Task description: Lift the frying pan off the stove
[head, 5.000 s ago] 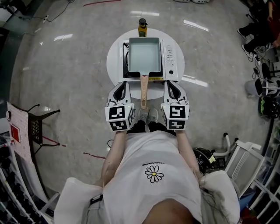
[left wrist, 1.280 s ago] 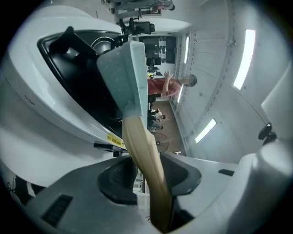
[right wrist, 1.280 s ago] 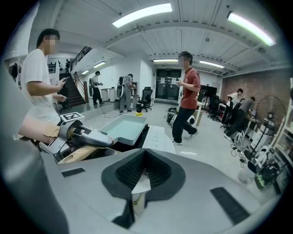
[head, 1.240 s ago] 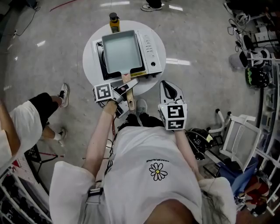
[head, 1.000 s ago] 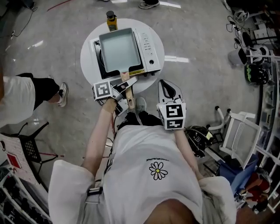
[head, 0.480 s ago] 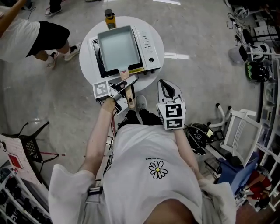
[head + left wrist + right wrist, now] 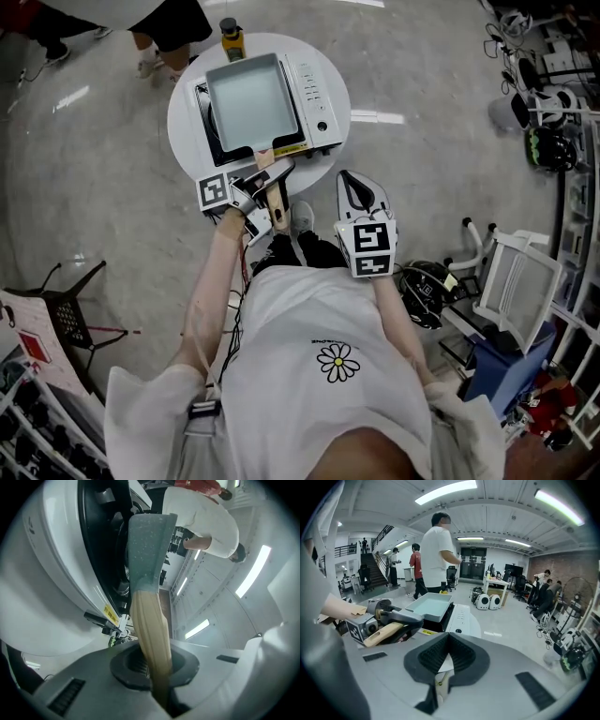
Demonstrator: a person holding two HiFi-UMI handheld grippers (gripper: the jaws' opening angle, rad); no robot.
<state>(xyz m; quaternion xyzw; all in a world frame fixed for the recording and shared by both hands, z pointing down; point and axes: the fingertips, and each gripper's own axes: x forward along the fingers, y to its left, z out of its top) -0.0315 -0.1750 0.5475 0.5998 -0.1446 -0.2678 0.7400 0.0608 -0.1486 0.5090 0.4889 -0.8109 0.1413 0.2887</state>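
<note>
1. Head view: the table (image 7: 183, 112) stood at 12 o'clock from the person and carried the stove (image 7: 319, 94). Neither had shifted over the last second. A bystander's legs (image 7: 169, 28) had passed from 9 o'clock of the table round to about 11 o'clock.
2. The pan (image 7: 251, 98) lay flat on the stove's left part, just as half a second before. It had not yet been lifted.
3. The left gripper (image 7: 272, 187) gave the fresh change. Its jaws were closing on the handle (image 7: 275, 202), which stuck out toward 6 o'clock past the table edge. In the left gripper view the handle (image 7: 150, 630) ran straight between the jaws of that gripper (image 7: 157, 677), with the pads pressed on either side. The grip looked all but made, so raising the pan seemed the next step.
4. The right gripper (image 7: 359, 187) hung at 3 o'clock of the handle, apart from it, its place unchanged. In the right gripper view its jaws (image 7: 443, 667) were together on nothing.
5. Five seconds before, both grippers had flanked the handle side by side. Since then the left one had swung in from 9 o'clock.
6. The bottle (image 7: 229, 37) stood at 12 o'clock of the stove, untouched.
</note>
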